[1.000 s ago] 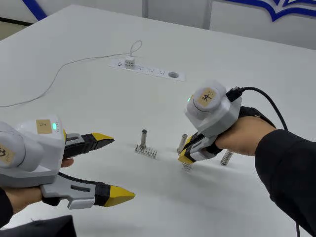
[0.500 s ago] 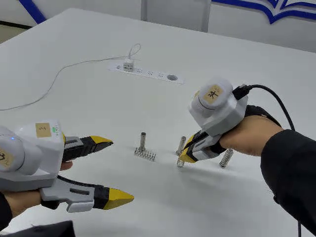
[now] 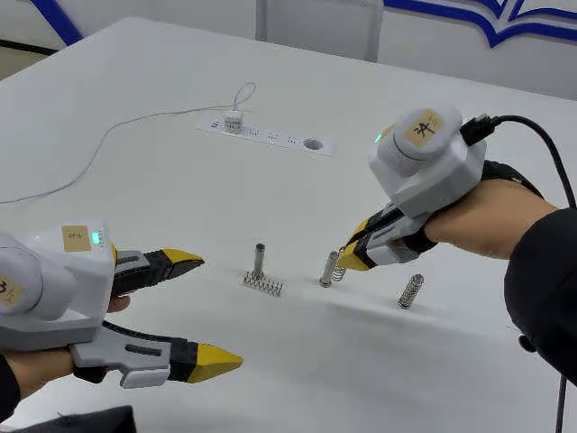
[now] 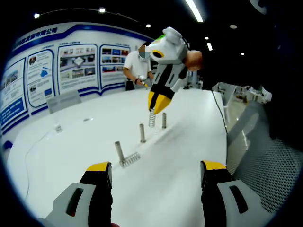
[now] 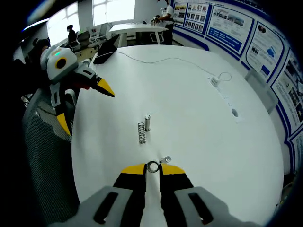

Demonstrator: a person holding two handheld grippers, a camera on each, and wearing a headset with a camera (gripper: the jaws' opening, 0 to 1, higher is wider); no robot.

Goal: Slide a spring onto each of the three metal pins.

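Three metal pins upright on the white tabletop (image 3: pixel 180 198), in a row, well apart from one another. Three springs as well.

Reading the head view left to right:
- First pin (image 3: pixel 260 260): bare, with a loose spring (image 3: pixel 263 284) lying flat on the tabletop just beside its foot.
- Middle pin (image 3: pixel 329 269): also bare.
- Third pin (image 4: pixel 164 116): off to the right, with the third spring (image 3: pixel 411 290) standing a little tilted, around it by the look of the coils.

Right claw (image 3: pixel 351 262) closed on the held spring (image 3: pixel 339 271), pinched at its upper end between the yellow tips. Hanging down from those tips, just beside the middle pin and about level with its top; whether touching it, cannot tell. Seen end-on in the right gripper view as a small ring between the tips, with the pin's top just to one side.

Left claw (image 3: pixel 203 309) open, both yellow-tipped jaws spread wide, nothing between them. Hovering over the tabletop at the near left, well apart from the pins, pointing toward the row.

Further back on the tabletop: one white power strip (image 3: pixel 266 133), one plug (image 3: pixel 233 118) in it, and one thin white cable (image 3: pixel 108 135) trailing away to the left.
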